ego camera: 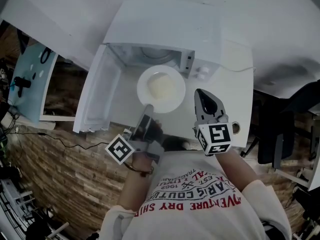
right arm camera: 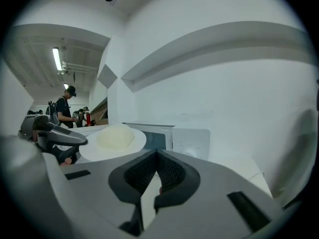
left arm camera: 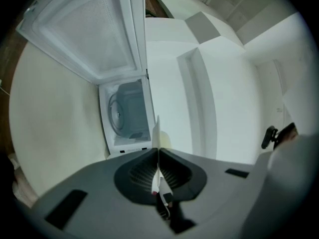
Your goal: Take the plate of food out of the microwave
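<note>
since the left gripper [ego camera: 148, 110] pinches the plate [ego camera: 176, 79] by one rim only, just outside the microwave [ego camera: 160, 24], the food [ego camera: 161, 88] could tip off; the right gripper [ego camera: 199, 92], jaws pressed together empty, gives no support.

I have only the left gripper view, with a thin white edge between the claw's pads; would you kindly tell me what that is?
Observer: It is the rim of a round white plate; the left claw is shut on its near edge.
Operator: Thank you. Is anything on it?
Observer: Yes, a pale yellowish mound of food sits in its middle.
Operator: And where is the other claw?
Observer: The right claw hangs just right of the plate, shut and empty, apart from it.
</note>
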